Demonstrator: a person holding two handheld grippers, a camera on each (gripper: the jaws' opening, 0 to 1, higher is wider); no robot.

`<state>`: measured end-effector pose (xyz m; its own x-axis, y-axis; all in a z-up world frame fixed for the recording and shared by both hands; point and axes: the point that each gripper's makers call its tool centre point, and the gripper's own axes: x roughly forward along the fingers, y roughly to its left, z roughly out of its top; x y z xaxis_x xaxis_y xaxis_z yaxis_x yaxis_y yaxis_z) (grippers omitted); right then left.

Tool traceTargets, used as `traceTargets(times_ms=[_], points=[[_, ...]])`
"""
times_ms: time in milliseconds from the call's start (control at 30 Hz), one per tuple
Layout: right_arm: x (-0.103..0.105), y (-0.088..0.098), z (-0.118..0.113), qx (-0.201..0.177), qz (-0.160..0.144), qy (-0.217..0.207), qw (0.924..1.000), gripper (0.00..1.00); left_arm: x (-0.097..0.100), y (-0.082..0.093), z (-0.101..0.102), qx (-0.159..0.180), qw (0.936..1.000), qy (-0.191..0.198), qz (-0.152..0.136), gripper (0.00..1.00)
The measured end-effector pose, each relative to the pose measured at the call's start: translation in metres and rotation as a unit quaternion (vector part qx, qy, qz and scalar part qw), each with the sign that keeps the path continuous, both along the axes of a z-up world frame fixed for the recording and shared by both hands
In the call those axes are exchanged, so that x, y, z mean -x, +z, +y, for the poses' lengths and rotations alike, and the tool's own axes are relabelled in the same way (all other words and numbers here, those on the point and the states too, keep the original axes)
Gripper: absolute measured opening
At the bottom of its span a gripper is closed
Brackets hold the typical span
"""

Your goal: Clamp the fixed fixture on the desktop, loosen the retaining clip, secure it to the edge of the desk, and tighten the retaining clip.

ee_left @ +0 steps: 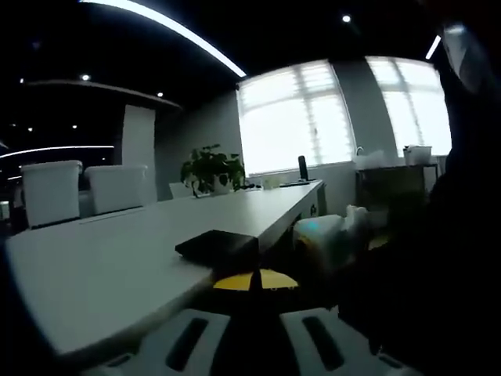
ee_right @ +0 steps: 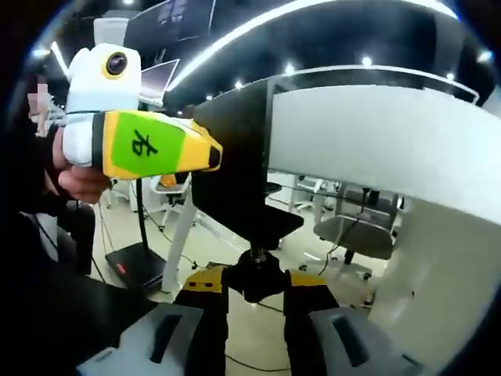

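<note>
Fixture (ee_right: 235, 176): black C-shaped clamp, already hooked over the edge of the white desk (ee_right: 391, 149); upper plate lying flat on the desktop in the left gripper view (ee_left: 218, 245), lower arm reaching under the slab in the right gripper view.

Retaining clip (ee_right: 257, 278): dark screw knob hanging from the fixture's lower arm, stem pointing down toward the right gripper's camera.

Key relation: knob straight ahead of the right gripper (ee_right: 257, 291), seated between the yellow-tipped jaws; screw axis running roughly along the jaws' own line, so tightening judged to call for a twist of the wrist about that axis, not a push.

Right gripper: narrowed around the knob, jaw tips pressed to either side of it; judged to be gripping it.

Left gripper (ee_left: 252, 276): up at desktop level at the near edge of the fixture's plate; also seen in the right gripper view as a yellow-and-green body (ee_right: 149, 145) held in a hand (ee_right: 74, 176), nose against the fixture's upper part. Jaws drawn close, yellow tips almost meeting; whether anything is pinched between them cannot be told, the tips sitting under the plate's shadow.

Nearer hand for the clip: right.

Stage, as judged: fixture placed on the edge, tightening left to do or in hand.

Beyond: white chairs (ee_left: 51, 190), potted plant (ee_left: 210, 168), bright windows (ee_left: 297, 117).
</note>
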<state>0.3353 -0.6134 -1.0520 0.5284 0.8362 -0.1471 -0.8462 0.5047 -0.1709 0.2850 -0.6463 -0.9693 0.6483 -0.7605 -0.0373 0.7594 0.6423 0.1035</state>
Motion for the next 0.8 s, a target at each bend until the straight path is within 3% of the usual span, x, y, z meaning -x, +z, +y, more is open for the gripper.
traceTargets(times_ms=[200,433,600,800], points=[[0.0064,-0.0018,0.0012,-0.002,0.012,0.065,0.9978,0.24,-0.0004,0.0001,0.0006,-0.003,1.0000,-0.002,0.009,0.01],[0.0030,-0.0048,-0.0014,-0.003,0.015,0.091,0.9957,0.24,0.0016,-0.0003,-0.0044,-0.006,0.9998,-0.006,0.015,0.01],[0.0070,-0.0035,0.0000,0.003,0.011,0.083,0.9965,0.25,0.0026,-0.0001,-0.0055,-0.005,0.9998,-0.009,0.016,0.01],[0.0021,-0.0031,-0.0022,0.013,-0.005,0.018,0.9997,0.26,0.0044,0.0010,-0.0049,0.013,0.9996,-0.023,0.012,0.01]])
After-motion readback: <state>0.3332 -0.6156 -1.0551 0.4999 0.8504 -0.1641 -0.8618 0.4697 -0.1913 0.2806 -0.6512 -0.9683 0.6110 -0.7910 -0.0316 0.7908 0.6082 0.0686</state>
